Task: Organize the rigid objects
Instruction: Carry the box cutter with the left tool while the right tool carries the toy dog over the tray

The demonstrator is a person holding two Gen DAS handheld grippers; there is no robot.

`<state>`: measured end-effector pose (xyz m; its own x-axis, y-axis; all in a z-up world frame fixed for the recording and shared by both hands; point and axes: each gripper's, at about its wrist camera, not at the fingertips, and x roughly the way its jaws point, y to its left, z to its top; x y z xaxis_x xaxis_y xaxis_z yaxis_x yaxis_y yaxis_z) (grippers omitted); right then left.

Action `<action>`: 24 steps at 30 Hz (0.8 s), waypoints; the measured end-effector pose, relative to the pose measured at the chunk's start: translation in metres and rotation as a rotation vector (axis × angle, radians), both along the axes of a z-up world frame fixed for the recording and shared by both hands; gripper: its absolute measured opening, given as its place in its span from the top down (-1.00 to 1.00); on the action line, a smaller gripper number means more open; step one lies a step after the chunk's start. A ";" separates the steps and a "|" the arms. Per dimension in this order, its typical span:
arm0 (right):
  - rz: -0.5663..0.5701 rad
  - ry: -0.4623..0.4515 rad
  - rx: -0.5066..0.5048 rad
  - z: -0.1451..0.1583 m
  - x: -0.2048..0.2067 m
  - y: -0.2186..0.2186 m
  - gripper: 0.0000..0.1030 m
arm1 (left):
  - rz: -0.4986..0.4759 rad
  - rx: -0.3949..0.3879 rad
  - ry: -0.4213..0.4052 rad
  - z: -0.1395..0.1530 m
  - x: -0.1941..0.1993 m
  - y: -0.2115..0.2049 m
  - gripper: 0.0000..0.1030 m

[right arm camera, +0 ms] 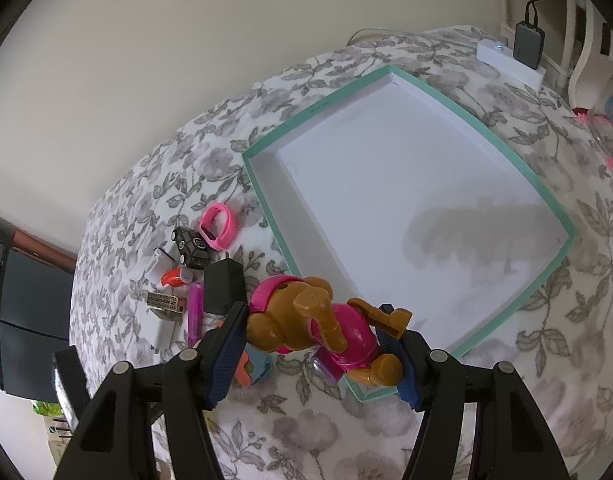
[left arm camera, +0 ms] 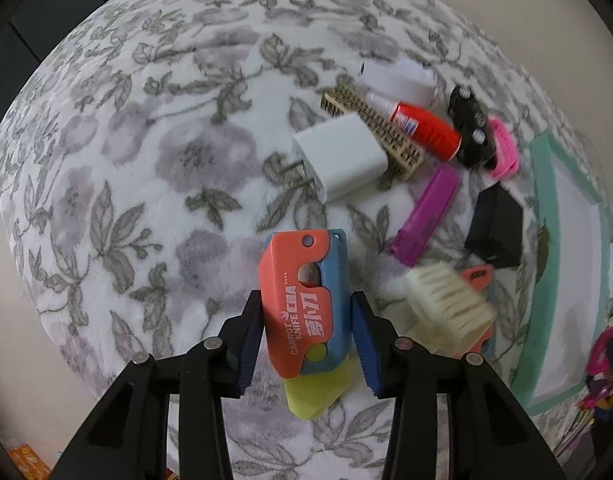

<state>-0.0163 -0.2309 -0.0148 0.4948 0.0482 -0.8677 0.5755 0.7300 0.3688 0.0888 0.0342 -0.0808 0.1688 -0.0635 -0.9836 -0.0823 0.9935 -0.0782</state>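
Orange-and-blue carrot knife (left arm camera: 302, 304) shows yellow-green blade.

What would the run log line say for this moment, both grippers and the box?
left gripper: shut on toy knife | right gripper: shut on toy figure | box: empty

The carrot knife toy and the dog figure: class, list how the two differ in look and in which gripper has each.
The carrot knife toy is flat, orange and blue with a yellow-green tip; the dog figure is rounded, brown and pink. The toy sits in the left gripper above the floral cloth; the figure sits in the right gripper at the teal box corner. Both are rigid plastic toys between blue pads.
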 end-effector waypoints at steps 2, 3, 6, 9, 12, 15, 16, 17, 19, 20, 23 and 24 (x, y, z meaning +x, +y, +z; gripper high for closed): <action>-0.001 0.001 -0.001 0.000 0.001 -0.001 -0.31 | 0.001 0.002 -0.029 0.010 -0.001 0.004 0.14; -0.002 0.001 -0.002 0.000 0.001 -0.001 -0.31 | 0.003 -0.003 -0.043 0.015 -0.002 0.006 0.14; -0.008 -0.013 -0.009 0.007 0.000 -0.003 -0.31 | 0.002 -0.057 -0.103 0.043 -0.004 0.010 0.14; -0.015 -0.052 -0.045 0.022 -0.002 -0.008 -0.31 | -0.054 -0.063 -0.226 0.087 -0.005 -0.007 0.14; -0.029 -0.107 -0.090 0.042 -0.005 -0.016 -0.31 | -0.134 -0.085 -0.286 0.114 -0.006 -0.042 0.14; -0.052 -0.126 -0.138 0.050 -0.006 -0.029 -0.31 | -0.203 -0.132 -0.298 0.129 -0.005 -0.082 0.14; -0.061 -0.125 -0.155 0.050 -0.006 -0.035 -0.31 | -0.226 -0.146 -0.296 0.130 -0.005 -0.095 0.14; -0.069 -0.119 -0.164 0.049 -0.006 -0.040 -0.31 | -0.246 -0.152 -0.293 0.131 -0.003 -0.113 0.14; -0.090 -0.101 -0.173 0.043 -0.006 -0.052 -0.31 | -0.293 -0.149 -0.285 0.126 -0.003 -0.147 0.14; -0.107 -0.083 -0.177 0.037 -0.006 -0.061 -0.31 | -0.311 -0.143 -0.283 0.123 -0.002 -0.161 0.14; -0.141 -0.049 -0.186 0.025 -0.007 -0.080 -0.31 | -0.352 -0.128 -0.271 0.111 -0.001 -0.197 0.13; -0.148 -0.044 -0.185 0.021 -0.009 -0.085 -0.31 | -0.359 -0.128 -0.259 0.105 0.000 -0.204 0.13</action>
<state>-0.0254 -0.3157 0.0067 0.5219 -0.1856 -0.8326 0.6674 0.6967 0.2631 0.0888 -0.1693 0.0239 0.3529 -0.2810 -0.8925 0.3042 0.9365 -0.1746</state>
